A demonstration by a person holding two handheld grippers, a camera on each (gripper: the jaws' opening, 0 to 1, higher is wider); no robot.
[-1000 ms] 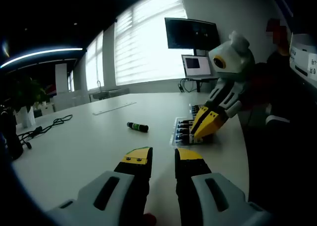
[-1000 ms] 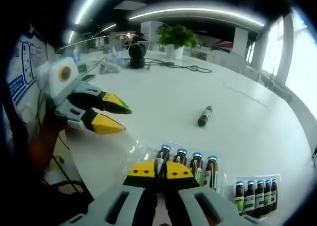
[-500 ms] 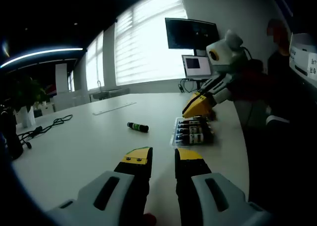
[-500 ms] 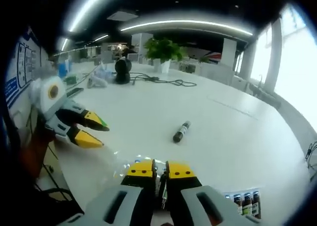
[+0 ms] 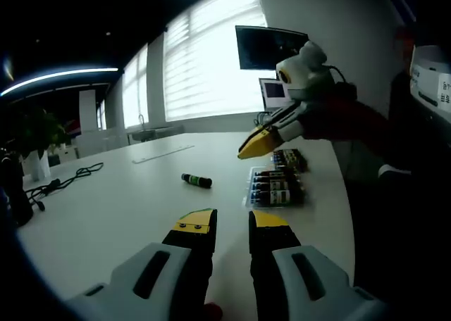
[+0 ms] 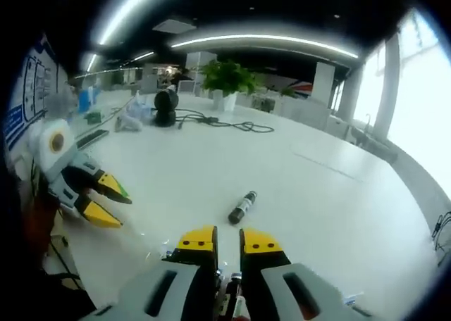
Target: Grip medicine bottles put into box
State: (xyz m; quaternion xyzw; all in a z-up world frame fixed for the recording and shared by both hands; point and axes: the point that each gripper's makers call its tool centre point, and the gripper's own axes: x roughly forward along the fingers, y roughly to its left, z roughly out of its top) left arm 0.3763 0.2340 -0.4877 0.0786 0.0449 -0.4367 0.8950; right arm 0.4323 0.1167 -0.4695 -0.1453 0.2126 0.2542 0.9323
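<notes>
Right gripper (image 6: 227,241) pinches a small dark bottle (image 6: 230,310) (glass, seemingly). Left gripper (image 5: 231,221) fingers gape empty. Clear tray (image 5: 273,191) holds capped bottles on the smooth white bench (image 5: 127,194).

an office: monitor (image 5: 271,48), window blinds (image 5: 204,53), long white table (image 5: 127,194).

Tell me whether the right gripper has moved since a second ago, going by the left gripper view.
Yes. The right gripper has lifted off the tray of bottles and now hangs above the table, shifted toward the loose bottle.
</notes>
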